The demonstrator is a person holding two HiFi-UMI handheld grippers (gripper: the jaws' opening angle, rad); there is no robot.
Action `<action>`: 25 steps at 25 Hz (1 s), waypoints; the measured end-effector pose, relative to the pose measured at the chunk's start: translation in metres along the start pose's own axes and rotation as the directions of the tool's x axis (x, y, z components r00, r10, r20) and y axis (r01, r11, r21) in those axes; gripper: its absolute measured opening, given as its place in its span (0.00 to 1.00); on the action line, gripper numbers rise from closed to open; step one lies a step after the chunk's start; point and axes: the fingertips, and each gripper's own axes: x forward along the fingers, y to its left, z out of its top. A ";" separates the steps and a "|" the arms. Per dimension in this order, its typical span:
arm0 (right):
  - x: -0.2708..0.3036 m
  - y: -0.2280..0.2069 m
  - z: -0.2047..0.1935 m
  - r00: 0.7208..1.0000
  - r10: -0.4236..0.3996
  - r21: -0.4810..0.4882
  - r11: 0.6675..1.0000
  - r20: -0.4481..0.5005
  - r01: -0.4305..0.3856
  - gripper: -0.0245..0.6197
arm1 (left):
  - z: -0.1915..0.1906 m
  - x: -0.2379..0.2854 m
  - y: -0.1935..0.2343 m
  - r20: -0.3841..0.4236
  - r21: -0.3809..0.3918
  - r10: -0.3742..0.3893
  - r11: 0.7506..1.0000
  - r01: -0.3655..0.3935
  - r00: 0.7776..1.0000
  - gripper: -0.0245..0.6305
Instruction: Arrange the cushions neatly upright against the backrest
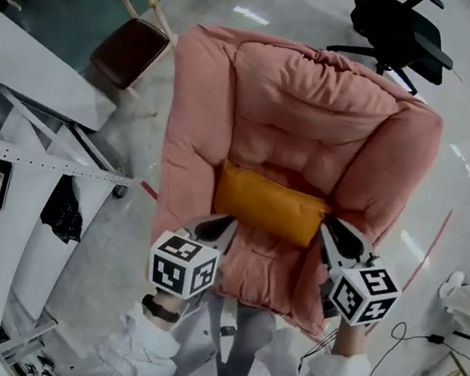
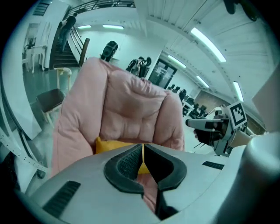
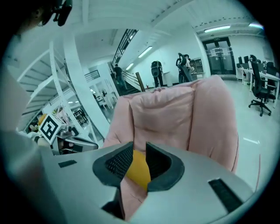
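A pink padded armchair holds one orange cushion, which stands on its long edge against the foot of the backrest. Both grippers hover just in front of the seat, clear of the cushion. My left gripper is off the cushion's left end, its jaws shut to a thin slit with nothing in them. My right gripper is off the right end, jaws apart and empty. The left gripper view shows the cushion beyond the shut jaws. In the right gripper view the cushion shows through the open gap.
A wooden chair with a brown seat stands left of the armchair. A black office chair is behind it on the right. White tables and frames line the left side. Cables lie on the floor at right.
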 end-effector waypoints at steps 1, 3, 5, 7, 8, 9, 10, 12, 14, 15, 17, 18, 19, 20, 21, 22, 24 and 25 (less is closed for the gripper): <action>-0.008 0.011 0.012 1.000 0.021 -0.007 1.000 0.023 -0.021 0.16 | 0.014 -0.010 -0.010 0.036 0.003 -0.013 1.000 0.013 0.999 0.07; -0.022 0.033 0.038 0.996 0.057 -0.058 0.997 0.070 -0.053 0.16 | 0.043 -0.029 -0.029 0.113 0.019 -0.043 0.999 0.041 0.993 0.07; -0.039 0.055 0.062 0.991 0.084 -0.137 0.988 0.107 -0.069 0.15 | 0.070 -0.045 -0.052 0.185 0.035 -0.085 0.996 0.080 0.979 0.07; -0.060 0.076 0.084 0.984 0.105 -0.196 0.978 0.145 -0.075 0.13 | 0.093 -0.062 -0.077 0.245 0.056 -0.132 0.991 0.122 0.960 0.07; -0.072 0.086 0.093 0.979 0.114 -0.216 0.973 0.167 -0.077 0.12 | 0.103 -0.070 -0.089 0.270 0.074 -0.154 0.988 0.139 0.950 0.07; -0.082 0.096 0.103 0.974 0.123 -0.233 0.969 0.191 -0.077 0.10 | 0.113 -0.079 -0.100 0.293 0.096 -0.174 0.984 0.153 0.940 0.07; -0.093 0.105 0.111 0.968 0.131 -0.248 0.966 0.216 -0.076 0.09 | 0.122 -0.088 -0.111 0.314 0.121 -0.193 0.979 0.163 0.929 0.06; -0.113 0.122 0.125 0.954 0.146 -0.272 0.959 0.261 -0.072 0.07 | 0.139 -0.107 -0.131 0.355 0.174 -0.227 0.969 0.174 0.907 0.06; -0.132 0.135 0.137 0.942 0.157 -0.294 0.953 0.297 -0.066 0.07 | 0.153 -0.126 -0.151 0.393 0.224 -0.255 0.958 0.177 0.883 0.06; -0.141 0.141 0.143 0.936 0.163 -0.305 0.950 0.313 -0.063 0.06 | 0.158 -0.135 -0.161 0.408 0.248 -0.269 0.952 0.178 0.872 0.06; -0.159 0.150 0.154 0.922 0.173 -0.322 0.945 0.345 -0.057 0.06 | 0.167 -0.149 -0.179 0.434 0.297 -0.296 0.939 0.176 0.851 0.06; -0.167 0.154 0.158 0.915 0.180 -0.325 0.944 0.361 -0.057 0.06 | 0.170 -0.156 -0.186 0.445 0.317 -0.307 0.933 0.172 0.841 0.06; -0.174 0.157 0.163 0.908 0.188 -0.325 0.944 0.375 -0.061 0.06 | 0.172 -0.162 -0.193 0.457 0.334 -0.315 0.928 0.168 0.832 0.06; -0.180 0.159 0.166 0.901 0.196 -0.322 0.944 0.388 -0.066 0.06 | 0.174 -0.168 -0.199 0.470 0.346 -0.321 0.924 0.163 0.822 0.06; -0.185 0.161 0.169 0.894 0.203 -0.319 0.945 0.398 -0.072 0.06 | 0.175 -0.173 -0.205 0.485 0.354 -0.325 0.922 0.158 0.812 0.06; -0.189 0.163 0.170 0.889 0.211 -0.317 0.945 0.407 -0.079 0.06 | 0.177 -0.177 -0.210 0.501 0.359 -0.327 0.921 0.151 0.801 0.06; -0.194 0.166 0.172 0.880 0.225 -0.315 0.945 0.418 -0.092 0.06 | 0.180 -0.184 -0.218 0.529 0.369 -0.334 0.918 0.143 0.780 0.06; -0.196 0.168 0.172 0.878 0.231 -0.317 0.943 0.419 -0.097 0.06 | 0.181 -0.186 -0.222 0.537 0.375 -0.340 0.916 0.142 0.772 0.06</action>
